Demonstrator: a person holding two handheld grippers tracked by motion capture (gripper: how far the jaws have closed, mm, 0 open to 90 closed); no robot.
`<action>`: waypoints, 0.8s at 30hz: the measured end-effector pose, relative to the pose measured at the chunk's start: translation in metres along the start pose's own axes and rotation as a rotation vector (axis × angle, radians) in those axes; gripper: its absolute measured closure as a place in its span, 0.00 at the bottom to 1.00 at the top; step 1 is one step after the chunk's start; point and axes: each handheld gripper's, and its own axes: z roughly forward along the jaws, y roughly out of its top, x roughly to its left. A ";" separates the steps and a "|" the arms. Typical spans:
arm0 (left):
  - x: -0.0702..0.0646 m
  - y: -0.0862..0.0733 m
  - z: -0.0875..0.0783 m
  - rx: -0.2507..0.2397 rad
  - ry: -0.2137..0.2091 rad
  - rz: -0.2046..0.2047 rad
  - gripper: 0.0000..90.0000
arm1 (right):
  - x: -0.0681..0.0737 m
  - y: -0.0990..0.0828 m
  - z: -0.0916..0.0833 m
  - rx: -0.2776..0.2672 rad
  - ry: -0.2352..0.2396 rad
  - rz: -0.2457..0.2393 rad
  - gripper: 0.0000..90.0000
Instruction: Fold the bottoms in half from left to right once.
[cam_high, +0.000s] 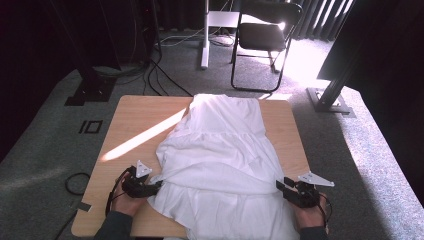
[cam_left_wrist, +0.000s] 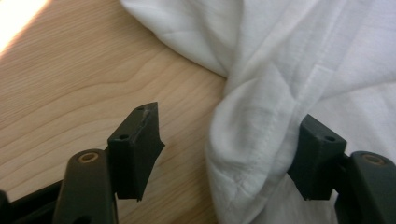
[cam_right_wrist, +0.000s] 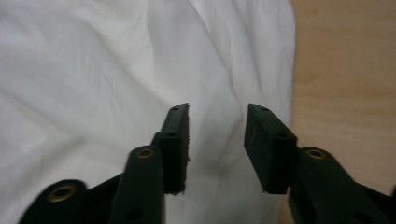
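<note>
A white garment (cam_high: 220, 160) lies half-folded on the counter (cam_high: 135, 120), left tool (cam_high: 150, 187) and right tool (cam_high: 285, 187) both open at its near edges, folding unfinished.

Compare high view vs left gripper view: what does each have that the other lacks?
High view only: the whole white garment spread on the wooden table, both tongs at its near edge, the right tongs open, a black chair and cables on the grey carpet behind.

Left gripper view only: close detail of a bunched, stitched fold of cloth sitting between the open jaws, one jaw against the fabric, the other apart over bare wood.

Both: the garment, the table's wood grain, a sunlit patch, and the left tongs.
</note>
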 end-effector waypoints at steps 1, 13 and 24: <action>-0.001 0.000 0.001 -0.002 -0.004 0.001 0.38 | 0.006 0.017 0.002 -0.037 0.010 -0.038 0.58; -0.002 -0.001 0.002 -0.020 -0.073 -0.017 0.57 | 0.013 0.058 0.096 0.146 0.047 -0.095 0.36; -0.016 -0.010 -0.036 -0.110 -0.120 0.042 0.96 | 0.015 0.043 0.043 0.069 0.126 -0.164 0.98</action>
